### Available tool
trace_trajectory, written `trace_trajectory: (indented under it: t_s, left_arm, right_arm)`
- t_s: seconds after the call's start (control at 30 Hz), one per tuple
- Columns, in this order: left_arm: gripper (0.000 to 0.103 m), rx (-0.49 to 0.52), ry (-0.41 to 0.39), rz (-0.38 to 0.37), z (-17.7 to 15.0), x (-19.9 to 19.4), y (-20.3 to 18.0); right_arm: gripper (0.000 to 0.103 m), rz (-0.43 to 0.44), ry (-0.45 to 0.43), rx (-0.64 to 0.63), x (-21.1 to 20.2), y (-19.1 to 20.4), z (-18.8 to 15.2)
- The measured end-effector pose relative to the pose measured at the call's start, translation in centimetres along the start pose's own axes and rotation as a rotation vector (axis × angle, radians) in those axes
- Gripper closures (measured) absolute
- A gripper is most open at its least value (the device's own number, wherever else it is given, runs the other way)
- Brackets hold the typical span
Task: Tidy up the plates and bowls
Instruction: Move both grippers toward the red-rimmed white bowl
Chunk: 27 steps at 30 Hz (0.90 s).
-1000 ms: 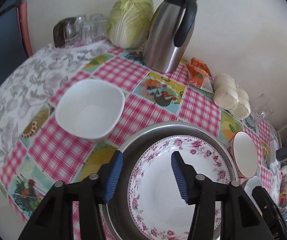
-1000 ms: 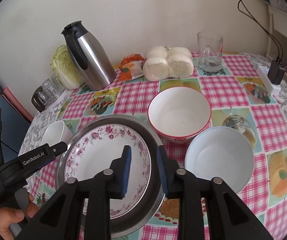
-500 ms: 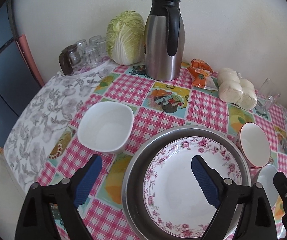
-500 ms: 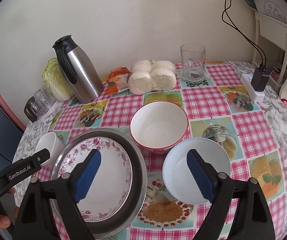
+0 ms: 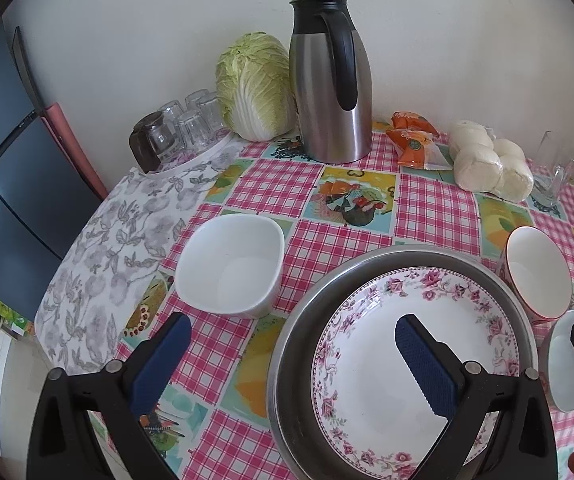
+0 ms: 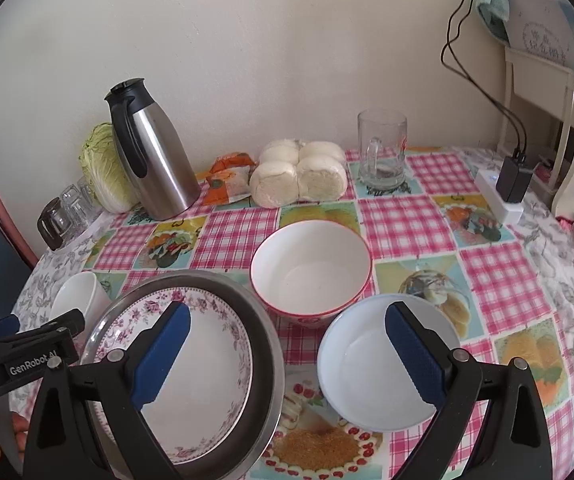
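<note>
Left wrist view looks down on the tabletop [image 5: 351, 192], covered with a pink checked cloth. The left gripper [image 5: 289, 364] has its jaws spread wide, having just been opening, with nothing pinched: one blue pad hangs over the cloth at 7 o'clock, the other over the floral plate [image 5: 419, 312]. That plate lies inside a round metal tray [image 5: 299, 344] at 5 o'clock. A square white bowl [image 5: 229, 266] sits just beside the tray at 10 o'clock from it. A red-rimmed bowl [image 5: 539, 276] stands at the tray's 2 o'clock edge, and a pale round bowl [image 5: 563, 368] is at 4 o'clock, partly hidden. Far back at 12 o'clock are a steel thermos jug [image 5: 329, 80], a cabbage [image 5: 253, 88] and upturned glasses [image 5: 185, 130]; wrapped buns [image 5: 491, 160] lie at 2 o'clock.

Right wrist view shows the right gripper [image 6: 287, 356] with jaws likewise spread after just opening, empty between them. Its left pad hovers above the floral plate [image 6: 207, 360] in the tray [image 6: 263, 344], its right pad above the pale round bowl [image 6: 363, 368]. The red-rimmed bowl [image 6: 311, 268] stands at 12 o'clock, touching or nearly touching the tray. A glass mug [image 6: 383, 152] stands farther back at 1 o'clock.
</note>
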State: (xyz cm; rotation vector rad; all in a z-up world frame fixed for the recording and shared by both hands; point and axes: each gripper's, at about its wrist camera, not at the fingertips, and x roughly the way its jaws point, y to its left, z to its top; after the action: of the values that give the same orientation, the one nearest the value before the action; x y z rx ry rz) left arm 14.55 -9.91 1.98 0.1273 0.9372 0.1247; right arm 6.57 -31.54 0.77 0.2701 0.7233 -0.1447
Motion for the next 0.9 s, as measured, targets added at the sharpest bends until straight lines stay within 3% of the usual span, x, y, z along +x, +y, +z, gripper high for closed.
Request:
trace_trajectory:
  t_s: [0.13, 0.23, 0.47, 0.7, 0.9]
  left_arm:
    - [0.000, -0.007, 0.000, -0.015, 0.0, 0.3, 0.2]
    - [0.000, -0.009, 0.006, -0.031, 0.0, 0.6, 0.2]
    - [0.000, -0.023, 0.011, -0.066, 0.0, 0.8, 0.5]
    - [0.000, -0.038, 0.015, -0.102, 0.3, 1.1, 0.6]
    - [0.000, -0.029, 0.013, -0.112, 0.5, 1.2, 0.3]
  right_arm:
    - [0.004, -0.041, -0.067, -0.018, -0.4, 0.1, -0.2]
    - [0.004, -0.022, -0.078, 0.010, -0.5, -0.3, -0.1]
    - [0.004, -0.010, -0.013, 0.042, 0.0, -1.2, -0.3]
    - [0.004, -0.111, 0.027, -0.106, -0.3, -1.6, 0.0]
    - [0.004, -0.118, 0.055, -0.139, -0.6, -3.1, 0.8]
